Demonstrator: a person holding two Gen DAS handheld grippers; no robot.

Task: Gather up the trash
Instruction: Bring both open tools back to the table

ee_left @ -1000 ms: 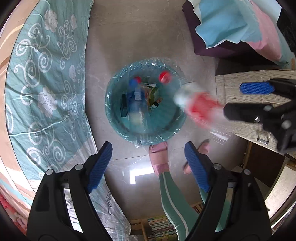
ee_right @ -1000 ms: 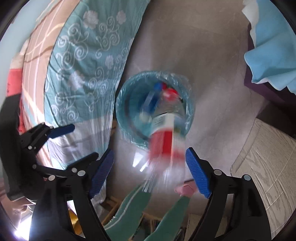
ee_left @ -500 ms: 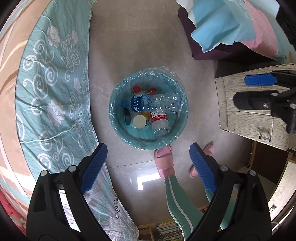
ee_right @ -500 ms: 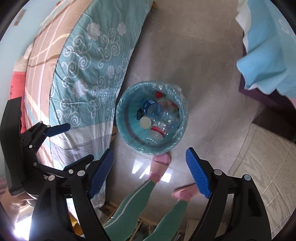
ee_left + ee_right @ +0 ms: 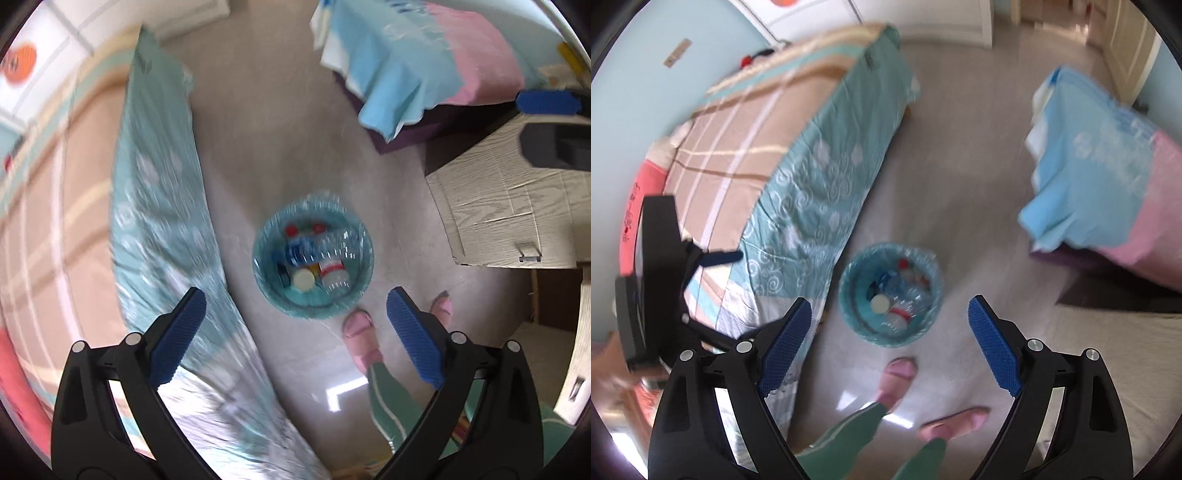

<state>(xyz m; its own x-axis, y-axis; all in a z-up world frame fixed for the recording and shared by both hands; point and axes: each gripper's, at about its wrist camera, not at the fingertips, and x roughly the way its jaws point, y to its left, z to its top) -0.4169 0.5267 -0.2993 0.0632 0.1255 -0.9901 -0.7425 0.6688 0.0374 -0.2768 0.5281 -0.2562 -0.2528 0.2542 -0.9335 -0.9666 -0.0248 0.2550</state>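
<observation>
Seen from above, from two handheld tools: teal wastebasket (image 5: 313, 311) lined with a clear plastic bag, standing on a beige tiled floor (image 5: 295, 129) just beside a bed (image 5: 798, 177) draped in a teal floral bedspread. Inside the wastebasket: plastic water bottles (image 5: 325, 254), two with red caps, one with a blue label, one with a red label, plus a round white lid (image 5: 303, 278).

Left gripper (image 5: 295, 336) high above the basket, pointing down, blue-padded jaws wide apart and opening further, nothing between them. Right gripper (image 5: 890, 347) likewise above the basket, jaws apart and opening, empty.

Below the basket, pink slippers (image 5: 897, 376) and green trouser legs (image 5: 846, 439). At right, a light wood-grain cabinet (image 5: 509, 206) and blue-and-pink bedding (image 5: 424, 62).
</observation>
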